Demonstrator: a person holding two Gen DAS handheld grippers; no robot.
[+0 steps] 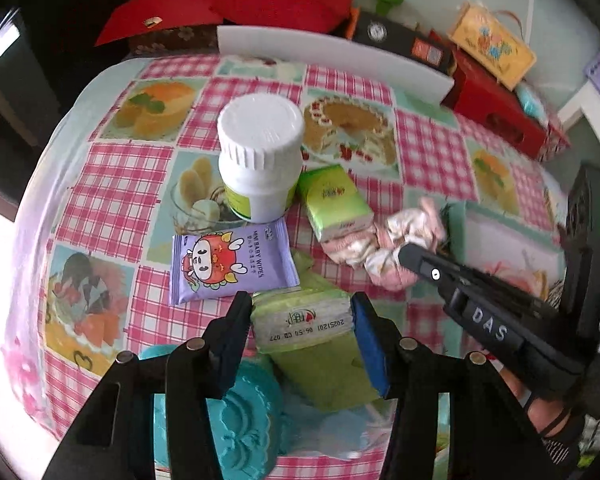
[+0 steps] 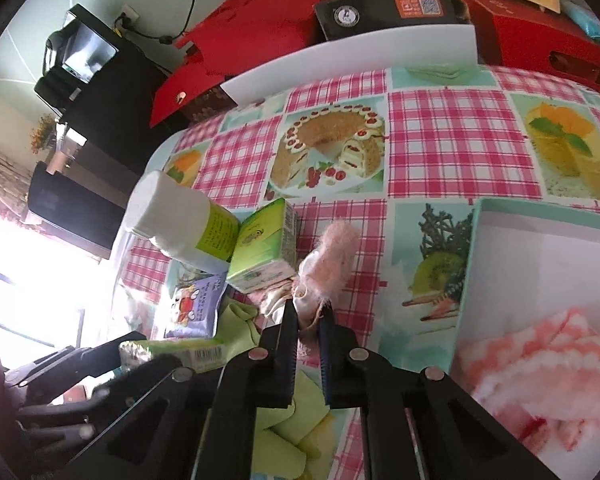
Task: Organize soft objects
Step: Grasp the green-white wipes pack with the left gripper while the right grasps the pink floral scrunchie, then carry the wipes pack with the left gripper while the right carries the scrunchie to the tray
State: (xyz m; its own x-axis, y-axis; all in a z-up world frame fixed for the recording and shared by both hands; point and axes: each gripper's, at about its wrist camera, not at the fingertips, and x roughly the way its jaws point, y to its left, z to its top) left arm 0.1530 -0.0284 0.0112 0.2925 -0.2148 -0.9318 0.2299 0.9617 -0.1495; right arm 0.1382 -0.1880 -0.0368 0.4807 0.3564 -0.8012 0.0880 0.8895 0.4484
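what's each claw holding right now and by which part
The left claw grips a green tissue pack across its short printed end. The right claw pinches the pink-and-white sock at its near end.

Desk (image 1: 112,184) under pink-gingham oilcloth with dessert and fruit pictures. On it: white bottle (image 1: 260,156) upright, ribbed cap, green label. Green tissue pack (image 1: 336,204) just beside bottle. Purple baby-wipes pouch (image 1: 232,264) flat, touching bottle's base. Pink-white sock bundle (image 1: 384,248) against tissue pack. Green cloth (image 1: 324,372) near front edge, teal embossed item (image 1: 240,412) beside it. White box (image 2: 540,264) with teal rim, pink-white fluffy cloth (image 2: 540,364) inside. White board (image 1: 332,60) standing at far edge.
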